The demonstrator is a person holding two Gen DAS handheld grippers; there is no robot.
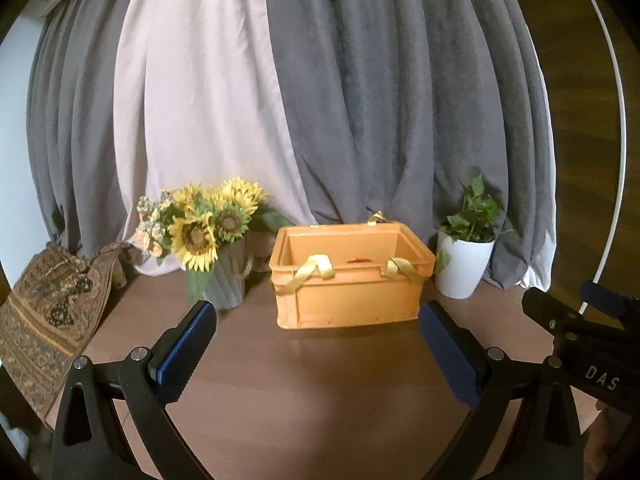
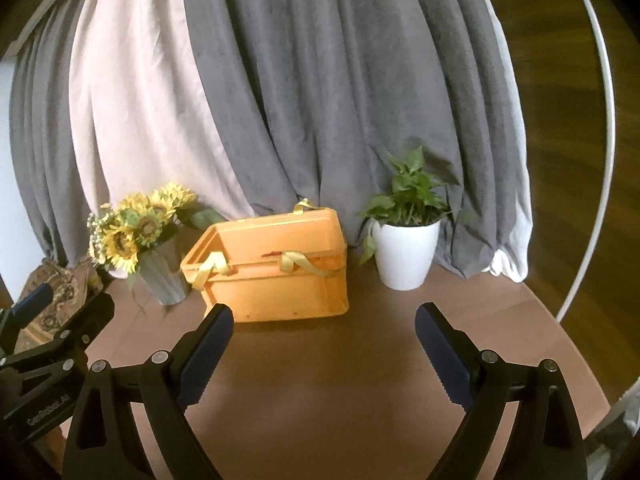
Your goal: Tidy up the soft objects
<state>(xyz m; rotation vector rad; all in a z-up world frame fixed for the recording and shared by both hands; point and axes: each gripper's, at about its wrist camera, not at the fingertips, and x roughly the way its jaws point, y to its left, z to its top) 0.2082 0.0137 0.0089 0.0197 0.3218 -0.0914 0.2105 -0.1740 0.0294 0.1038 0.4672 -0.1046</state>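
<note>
An orange plastic crate [image 1: 348, 300] with yellow ribbon handles [image 1: 310, 274] stands on the brown table, open side up; it also shows in the right wrist view [image 2: 280, 288]. A patterned brown cloth [image 1: 48, 312] lies crumpled at the table's left edge, and part of it shows in the right wrist view [image 2: 60, 292]. My left gripper [image 1: 318, 320] is open and empty, in front of the crate. My right gripper [image 2: 324, 318] is open and empty, in front of the crate's right corner. Each gripper shows at the edge of the other's view.
A grey vase of sunflowers [image 1: 208, 236] stands left of the crate. A white pot with a green plant [image 1: 464, 264] stands right of it. Grey and pale curtains [image 1: 320, 100] hang behind. The table's rounded edge [image 2: 580, 320] runs on the right.
</note>
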